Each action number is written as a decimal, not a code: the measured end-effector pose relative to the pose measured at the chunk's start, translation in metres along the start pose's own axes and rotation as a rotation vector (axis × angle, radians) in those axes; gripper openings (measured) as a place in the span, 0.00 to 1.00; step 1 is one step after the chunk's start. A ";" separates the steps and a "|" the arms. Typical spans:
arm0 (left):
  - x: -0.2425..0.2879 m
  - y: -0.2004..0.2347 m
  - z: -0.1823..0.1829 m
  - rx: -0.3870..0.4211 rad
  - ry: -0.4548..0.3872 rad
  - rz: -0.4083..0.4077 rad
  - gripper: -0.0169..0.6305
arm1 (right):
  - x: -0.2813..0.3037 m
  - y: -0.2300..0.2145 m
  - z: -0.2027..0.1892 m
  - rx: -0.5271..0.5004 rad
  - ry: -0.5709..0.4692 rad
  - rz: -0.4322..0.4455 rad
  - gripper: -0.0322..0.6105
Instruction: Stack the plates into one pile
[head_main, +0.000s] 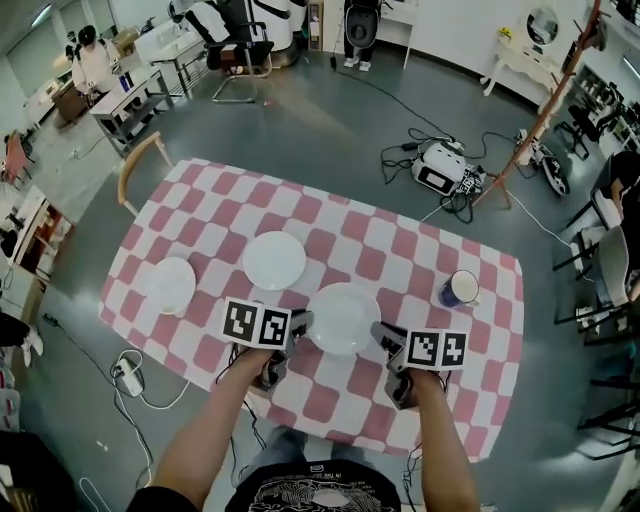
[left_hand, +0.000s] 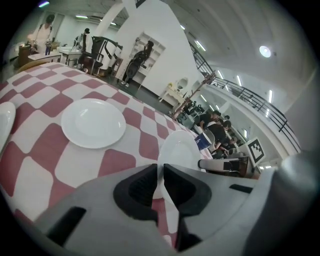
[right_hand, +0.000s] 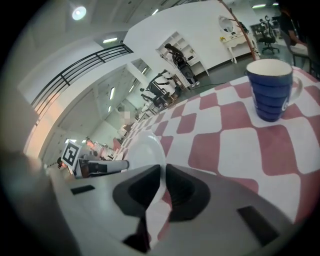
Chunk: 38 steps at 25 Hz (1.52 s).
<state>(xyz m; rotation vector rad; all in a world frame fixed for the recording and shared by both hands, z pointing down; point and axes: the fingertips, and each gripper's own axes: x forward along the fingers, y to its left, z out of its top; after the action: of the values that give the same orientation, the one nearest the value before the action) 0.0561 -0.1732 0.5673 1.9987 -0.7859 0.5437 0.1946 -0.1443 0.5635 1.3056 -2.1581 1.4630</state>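
Observation:
Three white plates are on or over the red-and-white checked table (head_main: 400, 260). The near plate (head_main: 344, 318) hangs just above the cloth, held at both sides. My left gripper (head_main: 301, 325) is shut on its left rim, and my right gripper (head_main: 379, 335) is shut on its right rim. In the left gripper view the plate (left_hand: 179, 149) runs edge-on into the closed jaws. The right gripper view shows the same plate (right_hand: 143, 150) pinched between its jaws. A second plate (head_main: 274, 260) (left_hand: 93, 122) lies farther back. A third plate (head_main: 172, 284) rests at the left.
A blue mug (head_main: 459, 289) (right_hand: 270, 88) stands at the table's right side. A wooden chair (head_main: 140, 165) sits at the far left corner. Cables and a device (head_main: 445, 168) lie on the floor beyond the table.

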 end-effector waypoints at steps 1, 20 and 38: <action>-0.006 0.006 0.004 -0.002 -0.010 0.007 0.09 | 0.006 0.007 0.003 -0.010 0.001 0.007 0.11; -0.076 0.122 0.079 -0.061 -0.136 0.061 0.09 | 0.121 0.103 0.066 -0.128 0.026 0.014 0.11; -0.043 0.191 0.091 -0.169 -0.131 0.196 0.11 | 0.206 0.077 0.081 -0.099 0.115 0.040 0.12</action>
<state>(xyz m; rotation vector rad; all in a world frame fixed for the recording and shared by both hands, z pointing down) -0.1031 -0.3147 0.6053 1.8259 -1.0802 0.4455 0.0390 -0.3153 0.6018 1.1236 -2.1645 1.3904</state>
